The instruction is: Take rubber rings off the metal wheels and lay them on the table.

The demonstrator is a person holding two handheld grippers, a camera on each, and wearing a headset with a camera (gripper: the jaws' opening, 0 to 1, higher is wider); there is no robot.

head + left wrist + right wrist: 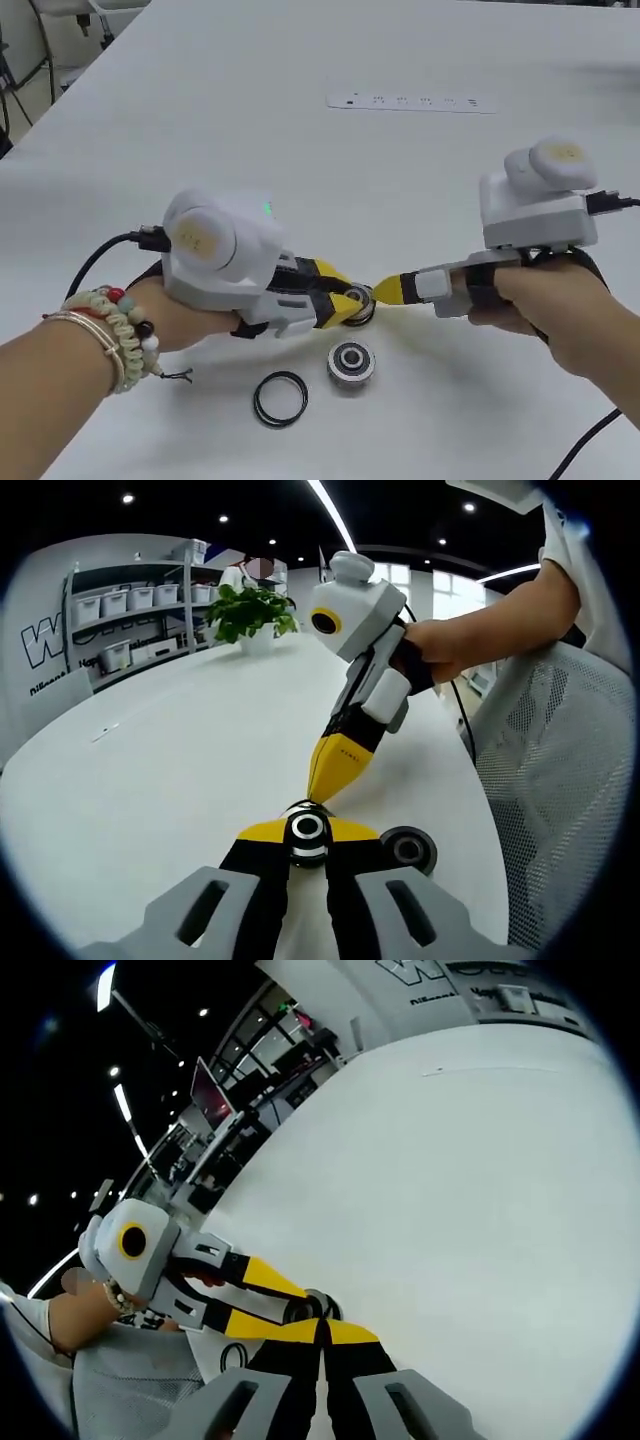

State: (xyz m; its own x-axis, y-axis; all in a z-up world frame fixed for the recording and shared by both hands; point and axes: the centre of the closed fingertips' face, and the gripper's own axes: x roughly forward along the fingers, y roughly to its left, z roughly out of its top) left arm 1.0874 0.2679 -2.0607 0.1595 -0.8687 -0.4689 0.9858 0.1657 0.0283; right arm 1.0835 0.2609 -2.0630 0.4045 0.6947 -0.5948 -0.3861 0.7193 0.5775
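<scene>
**EDITOR:** What is in hand at the white tabletop (300,140)?

**PHOTOGRAPHER:** The left claw (345,305) is clamped on a small metal wheel (307,833), held just above the surface. The right claw (384,291) has its yellow tips pressed together and touches the wheel's rim. Whether rubber is nipped between them I cannot tell.

**EDITOR:** And the rest?

**PHOTOGRAPHER:** What look like two thin black rubber rings (281,398) lie overlapped on the tabletop near the person. A second wheel (350,363) lies flat just beside them.

**EDITOR:** How should the peel go?

**PHOTOGRAPHER:** My judgement: hold the wheel firm by its flat faces and leave the rim free. Hook a tip under the rubber at one spot, then roll it sideways off the edge rather than tugging straight out. The wheel is hard, polished, round steel and could slip or spin in the grip. The rings are soft, matt, stretchy loops that should snap back when released.
</scene>
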